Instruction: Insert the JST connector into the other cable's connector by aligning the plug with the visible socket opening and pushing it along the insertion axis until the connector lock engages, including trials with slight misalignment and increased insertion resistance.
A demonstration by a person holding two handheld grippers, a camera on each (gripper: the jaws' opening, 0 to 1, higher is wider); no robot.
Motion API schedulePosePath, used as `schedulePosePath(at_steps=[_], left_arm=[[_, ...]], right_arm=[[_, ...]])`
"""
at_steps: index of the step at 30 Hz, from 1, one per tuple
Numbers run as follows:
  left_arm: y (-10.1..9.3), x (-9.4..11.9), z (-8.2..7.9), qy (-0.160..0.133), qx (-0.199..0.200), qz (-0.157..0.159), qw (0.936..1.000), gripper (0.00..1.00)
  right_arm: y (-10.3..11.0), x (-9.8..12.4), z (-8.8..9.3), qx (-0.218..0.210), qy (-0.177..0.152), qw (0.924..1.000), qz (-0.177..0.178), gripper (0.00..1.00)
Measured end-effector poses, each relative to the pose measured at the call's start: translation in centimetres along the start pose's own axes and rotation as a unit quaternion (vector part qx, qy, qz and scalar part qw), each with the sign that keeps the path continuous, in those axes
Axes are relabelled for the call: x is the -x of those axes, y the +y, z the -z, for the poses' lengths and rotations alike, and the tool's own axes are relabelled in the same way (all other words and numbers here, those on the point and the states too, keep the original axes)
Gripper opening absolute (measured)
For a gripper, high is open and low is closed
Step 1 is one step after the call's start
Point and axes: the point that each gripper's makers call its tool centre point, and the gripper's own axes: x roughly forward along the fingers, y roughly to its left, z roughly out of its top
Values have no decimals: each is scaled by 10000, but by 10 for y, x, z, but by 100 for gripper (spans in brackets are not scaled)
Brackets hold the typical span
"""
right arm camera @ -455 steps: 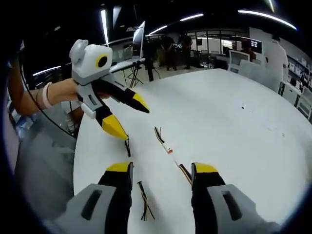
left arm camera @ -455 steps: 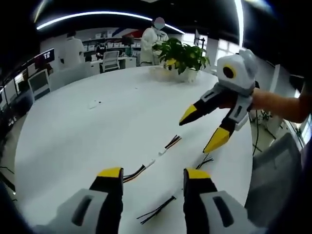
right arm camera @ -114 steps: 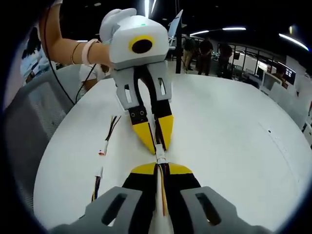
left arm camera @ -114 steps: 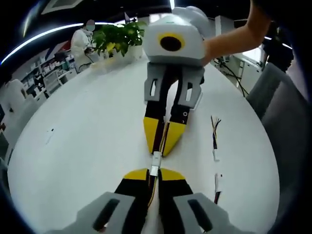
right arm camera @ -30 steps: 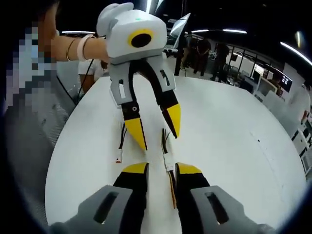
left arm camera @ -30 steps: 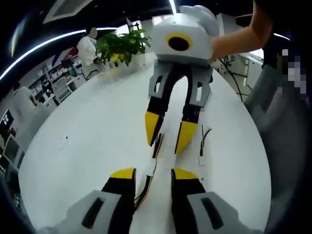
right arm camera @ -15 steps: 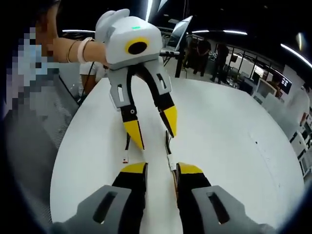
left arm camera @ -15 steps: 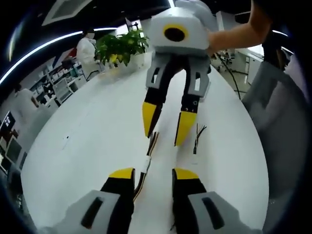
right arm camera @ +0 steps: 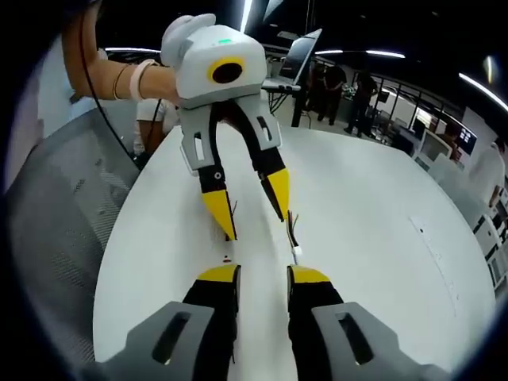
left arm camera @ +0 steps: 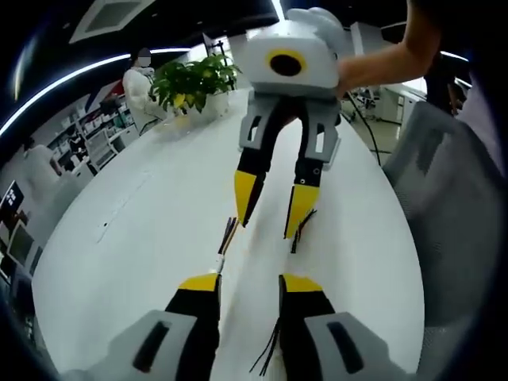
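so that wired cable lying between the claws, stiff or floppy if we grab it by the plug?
Probably floppy: the cable is a few thin loose wires lying flat on the table, splayed at the end. Likely very light, so a nudge from the left claw could slide it on the smooth top. The small white plug looks like the only rigid part.

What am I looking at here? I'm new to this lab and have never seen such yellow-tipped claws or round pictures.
They are two hand-held grippers, one in each of a person's hands, each carrying a fisheye camera that looks out along its own jaws. In the left gripper view, the left gripper rises from the bottom and the right gripper faces it, a bare arm behind. The right gripper view is the reverse. Both stand open and hold nothing. On the white table lie thin wire cables with small connectors: the nearest cable and a dark wire bundle. A potted plant stands behind.
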Motion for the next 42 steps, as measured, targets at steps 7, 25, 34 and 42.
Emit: schedulePosePath(at_steps=[7,25,34,42], left_arm=[[-11,2,3,9,44,-33,10000,22],[-29,-4,11,93,157,65,9998,22],[-34,-9,19,150,231,129,9995,21],[-31,-12,25,175,329,107,9992,19]], right_arm=[[8,2,2,24,39,10000,-32,20],[23,3,13,-36,95,9997,-202,16],[29,-2,23,-115,160,9994,-273,15],[30,-11,28,-250,181,9991,-300,15]])
